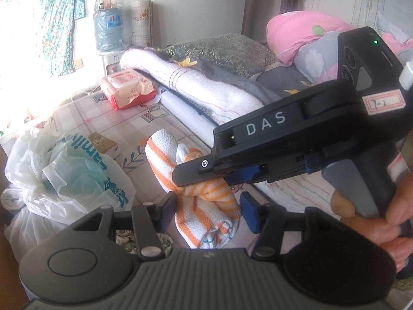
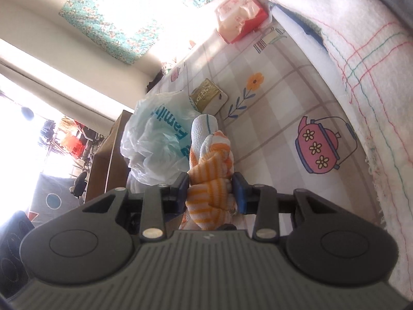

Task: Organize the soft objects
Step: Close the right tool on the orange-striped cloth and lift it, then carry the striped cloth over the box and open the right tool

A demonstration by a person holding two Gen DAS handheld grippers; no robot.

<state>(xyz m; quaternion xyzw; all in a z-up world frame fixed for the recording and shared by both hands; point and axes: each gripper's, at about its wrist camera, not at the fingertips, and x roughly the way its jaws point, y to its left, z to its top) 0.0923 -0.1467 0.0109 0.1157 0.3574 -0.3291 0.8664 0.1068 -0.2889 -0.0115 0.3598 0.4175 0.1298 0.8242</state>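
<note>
An orange-and-white striped towel (image 1: 162, 152), bunched and twisted, hangs over the checked bed sheet (image 1: 85, 118). My left gripper (image 1: 209, 204) has its fingers on either side of the towel's lower part, with the pads against the cloth. My right gripper (image 1: 196, 180), black and marked DAS, reaches in from the right and pinches the towel's middle just above. In the right wrist view its blue pads (image 2: 238, 191) squeeze the striped bundle (image 2: 206, 134), so my right gripper (image 2: 211, 190) is shut on it. A hand (image 1: 387, 219) holds the right gripper's handle.
A crumpled plastic bag (image 1: 77, 175) lies left of the towel, with a small gold box (image 1: 103, 142) behind it. A red tissue pack (image 1: 126, 87) sits farther back. Folded white blanket (image 1: 206, 82) and pink pillow (image 1: 296, 31) fill the right side. A water bottle (image 1: 108, 28) stands by the wall.
</note>
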